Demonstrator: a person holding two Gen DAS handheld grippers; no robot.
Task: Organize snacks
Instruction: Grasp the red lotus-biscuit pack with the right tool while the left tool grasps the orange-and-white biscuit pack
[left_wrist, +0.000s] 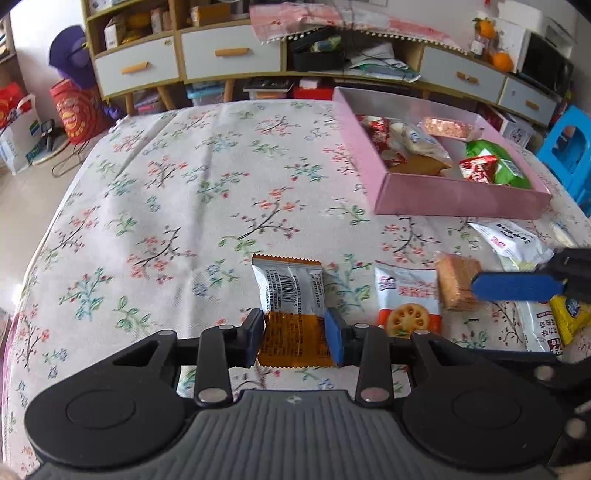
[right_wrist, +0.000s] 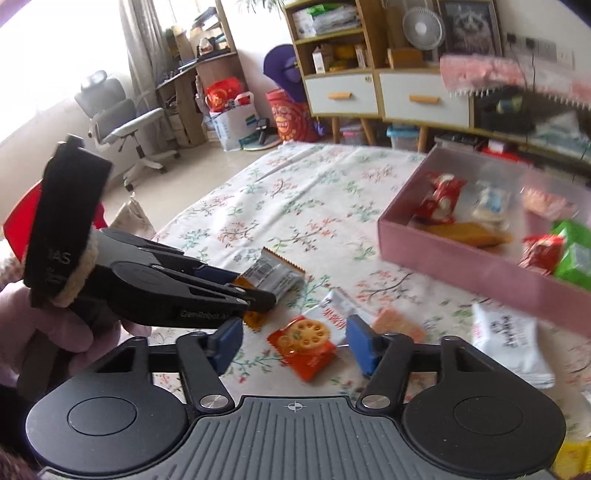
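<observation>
— Fingers?
— Left fingers (left_wrist: 294, 339) pinch my orange packet (left_wrist: 291, 310); right fingers (right_wrist: 291, 347) gape wide over the biscuit pack (right_wrist: 306, 343).
— Box?
— Pink box (left_wrist: 458, 199), two o'clock on the bench (left_wrist: 184, 184).

Beyond my floral tablecloth (left_wrist: 177, 192) I see the white-drawered cabinet (left_wrist: 229, 55), a blue plastic stool (left_wrist: 569, 147), oranges (left_wrist: 500, 61), a grey office chair (right_wrist: 122, 118), a small fan (right_wrist: 423, 27) and a red gift bag (right_wrist: 290, 118).

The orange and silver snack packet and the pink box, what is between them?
Only bare flowered tablecloth, seen in the left wrist view, between the packet and the box.
</observation>
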